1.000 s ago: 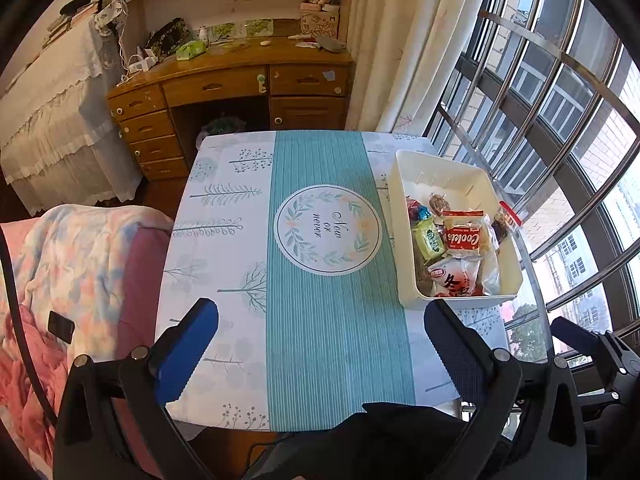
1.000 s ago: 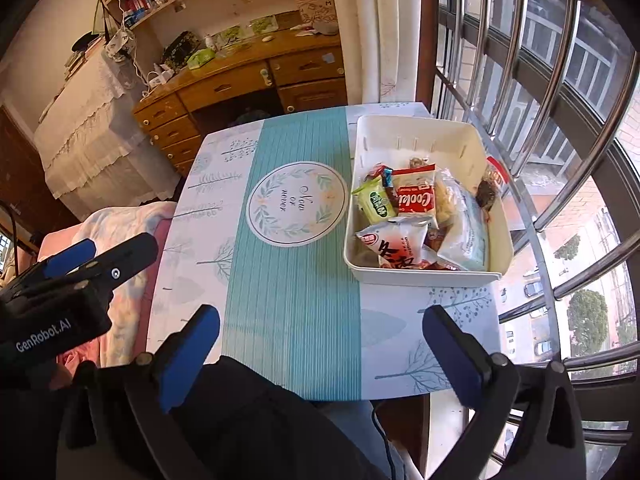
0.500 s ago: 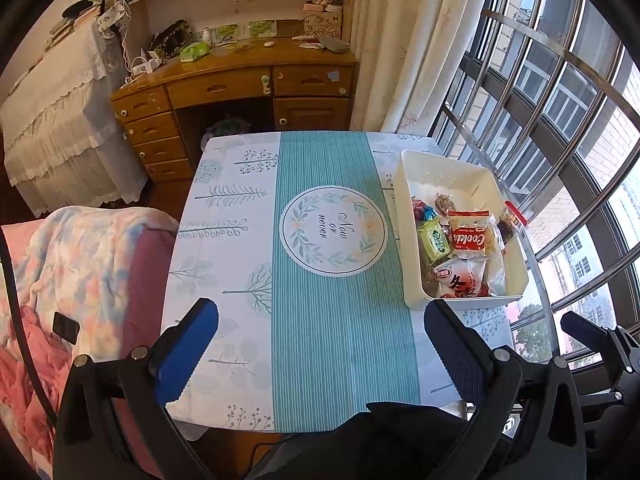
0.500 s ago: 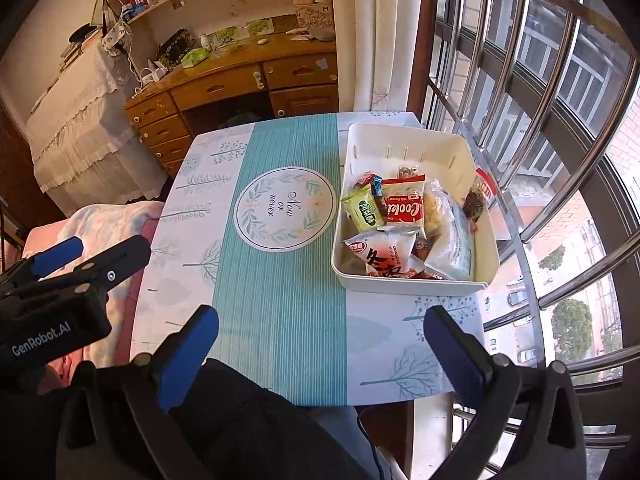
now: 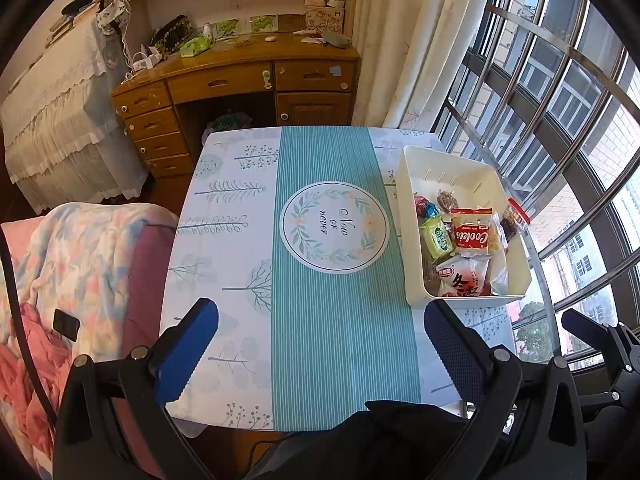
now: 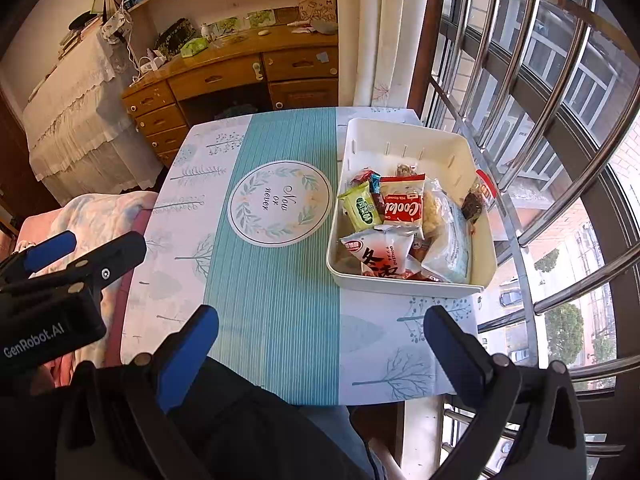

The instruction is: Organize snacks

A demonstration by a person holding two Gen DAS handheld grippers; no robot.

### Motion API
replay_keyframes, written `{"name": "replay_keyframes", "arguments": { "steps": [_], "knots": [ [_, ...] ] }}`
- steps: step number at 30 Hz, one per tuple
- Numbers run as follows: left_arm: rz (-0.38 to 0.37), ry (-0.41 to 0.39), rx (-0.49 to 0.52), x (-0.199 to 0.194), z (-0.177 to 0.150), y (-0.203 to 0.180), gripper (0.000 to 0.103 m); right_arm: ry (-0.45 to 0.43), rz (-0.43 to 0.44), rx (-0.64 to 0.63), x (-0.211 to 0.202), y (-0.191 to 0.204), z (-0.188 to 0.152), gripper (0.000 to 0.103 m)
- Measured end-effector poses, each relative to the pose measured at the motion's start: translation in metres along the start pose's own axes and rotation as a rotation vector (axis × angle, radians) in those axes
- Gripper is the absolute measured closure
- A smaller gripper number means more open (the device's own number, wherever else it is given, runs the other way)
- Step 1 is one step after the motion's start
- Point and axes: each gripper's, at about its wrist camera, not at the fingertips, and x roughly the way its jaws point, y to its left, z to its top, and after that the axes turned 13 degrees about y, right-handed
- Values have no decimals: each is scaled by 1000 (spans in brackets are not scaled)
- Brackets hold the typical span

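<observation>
The snacks sit heaped in a white plastic bin (image 6: 412, 136) on the right side of the table, near the window bars, resting on the patterned tablecloth (image 5: 344, 320). On top lie a red Coola biscuit pack (image 6: 404, 208), a green wrapped bar (image 6: 362, 210), a white pouch with red Chinese lettering (image 6: 378, 252) and a clear bag (image 6: 448, 248); smaller sweets are tucked beneath. These packets look light, crinkly and slippery, and the biscuits inside probably crush easily, so a gentle pinch on a sealed end or a flat edge seems the safest hold. The right gripper (image 6: 320, 344) hovers above the near table edge with its blue pads spread wide and nothing between them; the bin lies ahead and slightly right of its fingers, well apart. The left gripper (image 5: 320, 344) is likewise wide open and empty, with the bin ahead to its right.
</observation>
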Motion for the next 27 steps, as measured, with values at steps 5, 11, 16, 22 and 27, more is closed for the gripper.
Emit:
{"name": "replay_keyframes", "arguments": {
  "steps": [5, 11, 16, 22, 27],
  "knots": [
    [0, 2, 0, 0, 0, 1, 1, 14, -10, 1, 4, -2, 4, 0],
    [7, 0, -2, 2, 1, 3, 1, 19, -10, 0, 5, -3, 6, 0],
    [13, 3, -11, 4, 2, 5, 1, 24, -4, -9, 7, -1, 9, 0],
    [17, 3, -18, 5, 4, 7, 1, 25, -1, -19, 8, 2, 12, 0],
    [17, 4, -19, 4, 5, 7, 1, 26, -2, -23, 9, 2, 14, 0]
  ]
}}
